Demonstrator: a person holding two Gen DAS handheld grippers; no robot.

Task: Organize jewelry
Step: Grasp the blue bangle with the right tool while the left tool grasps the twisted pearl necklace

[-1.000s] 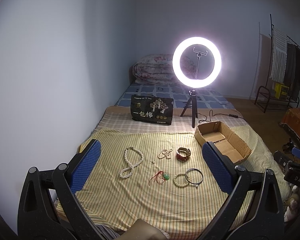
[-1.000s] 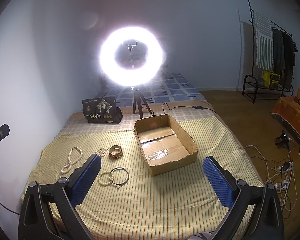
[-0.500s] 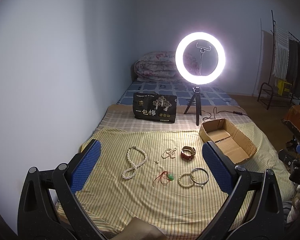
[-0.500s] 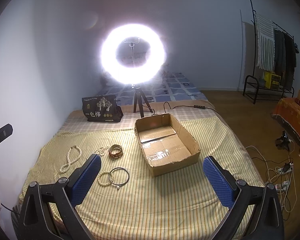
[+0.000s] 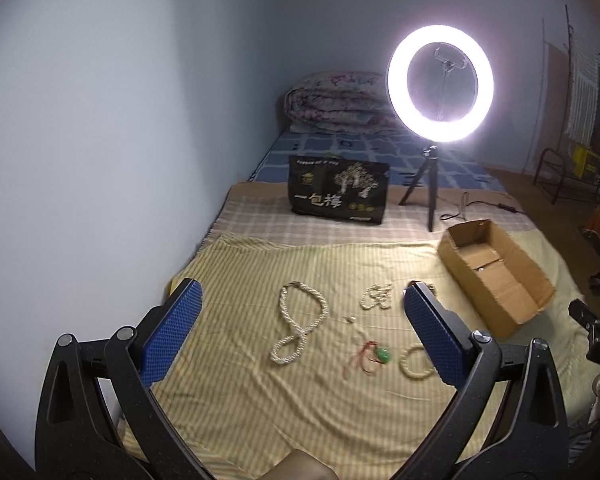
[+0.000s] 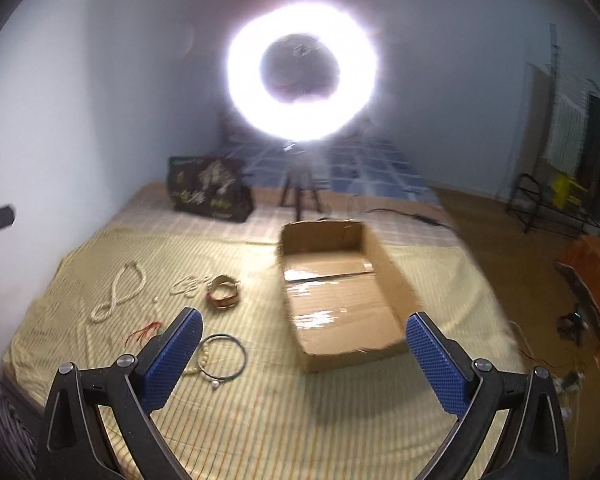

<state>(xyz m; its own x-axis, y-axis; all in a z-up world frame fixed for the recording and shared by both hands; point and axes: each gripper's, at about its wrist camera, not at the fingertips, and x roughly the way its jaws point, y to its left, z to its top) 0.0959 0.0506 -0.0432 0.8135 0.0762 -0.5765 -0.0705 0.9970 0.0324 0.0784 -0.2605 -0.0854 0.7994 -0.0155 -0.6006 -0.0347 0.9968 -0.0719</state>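
Jewelry lies on a yellow striped cloth [image 5: 260, 272] on a bed. A long pearl necklace [image 5: 300, 326] lies left, also in the right wrist view [image 6: 120, 296]. A small pearl piece [image 5: 376, 296], a green pendant on red cord [image 5: 382, 356] and a bead bracelet [image 5: 414, 362] lie to its right. A brown leather bracelet [image 6: 223, 292] and a thin dark bangle [image 6: 224, 356] show in the right wrist view. An empty cardboard box [image 6: 340, 288] stands right, also seen in the left wrist view [image 5: 496, 272]. My left gripper [image 5: 300, 336] and right gripper [image 6: 302, 356] are open, empty, above the cloth.
A lit ring light on a tripod [image 5: 440, 84] and a black printed bag [image 5: 338, 194] stand behind the cloth. A folded quilt [image 5: 332, 102] lies at the back. The wall runs along the left. A clothes rack [image 6: 564, 160] and floor cables [image 6: 572, 320] are right.
Both grippers have moved closer to the cloth and turned a little; the right wrist view is motion-blurred. The jewelry and box have not moved. Both grippers stay open.
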